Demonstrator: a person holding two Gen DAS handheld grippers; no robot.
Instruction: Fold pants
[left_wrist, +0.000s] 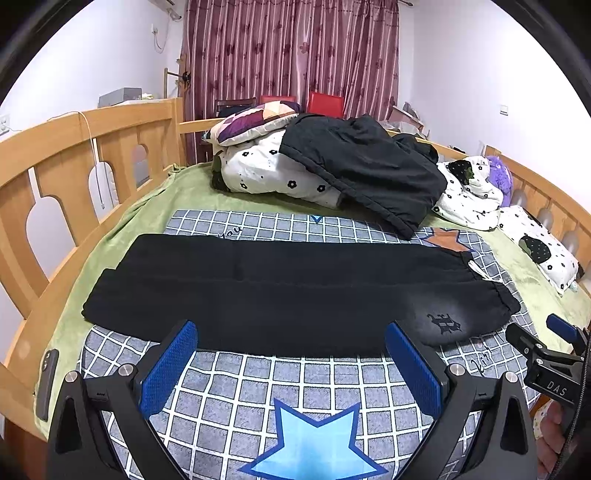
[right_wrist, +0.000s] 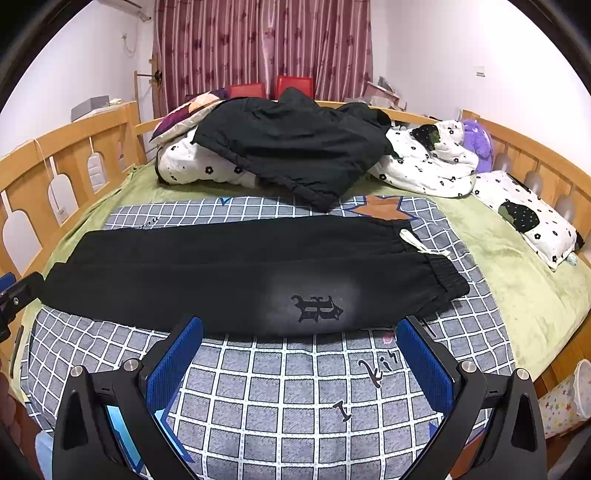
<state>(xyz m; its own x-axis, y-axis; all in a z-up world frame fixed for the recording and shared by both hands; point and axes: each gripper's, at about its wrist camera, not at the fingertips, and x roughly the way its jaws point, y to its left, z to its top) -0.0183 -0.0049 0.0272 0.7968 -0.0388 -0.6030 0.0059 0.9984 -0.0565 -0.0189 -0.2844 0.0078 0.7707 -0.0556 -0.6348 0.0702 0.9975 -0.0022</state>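
Grippers, two, both spread wide and empty above the checked blanket (left_wrist: 295, 384).
Left gripper (left_wrist: 290, 360) and right gripper (right_wrist: 299, 354) hover near one pair of black pants (right_wrist: 236, 273), lying flat (legs together); beyond, one dark jacket (left_wrist: 365, 166) covers a floral quilt (left_wrist: 266, 173).

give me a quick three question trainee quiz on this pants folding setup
1. True or false: the left gripper is shut on the black pants.
2. Which end of the pants lies to the right: A) waistband B) leg cuffs?
3. What lies draped over the floral quilt behind the pants?

Key: 1 false, both the left and the right gripper are open and hold nothing. 2 A, with the white drawstring. 3 a black jacket.
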